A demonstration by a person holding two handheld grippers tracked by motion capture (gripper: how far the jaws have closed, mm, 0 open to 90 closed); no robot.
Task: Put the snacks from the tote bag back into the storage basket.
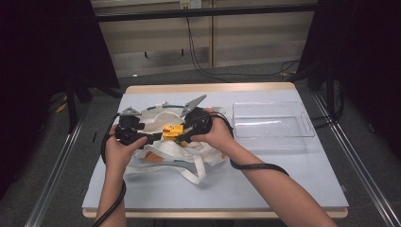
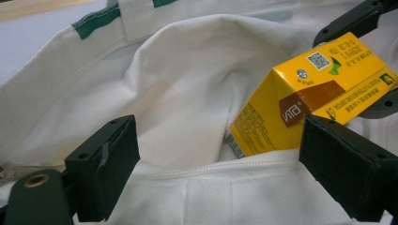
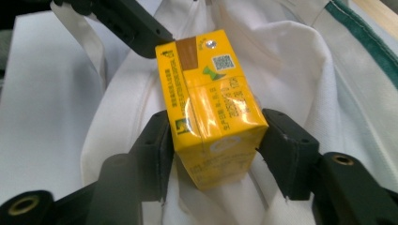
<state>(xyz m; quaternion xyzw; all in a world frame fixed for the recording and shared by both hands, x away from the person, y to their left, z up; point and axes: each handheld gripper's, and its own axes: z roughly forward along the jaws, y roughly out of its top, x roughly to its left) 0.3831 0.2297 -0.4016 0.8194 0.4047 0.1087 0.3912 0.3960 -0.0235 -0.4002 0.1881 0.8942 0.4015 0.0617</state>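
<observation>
The right gripper (image 3: 213, 140) has its jaws pressed on both sides of a yellow carton (image 3: 211, 108), holding it at the mouth of a white cloth bag (image 2: 187, 93); the left gripper (image 2: 218, 164) pins the bag's front edge between its jaws, on the table (image 1: 283, 170).

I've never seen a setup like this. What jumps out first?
A bright yellow drink carton stands out, pinched between the right gripper's black jaws at the mouth of a white cloth bag mid-table. The left gripper holds the bag's edge, and a clear plastic tray sits to the right.
</observation>
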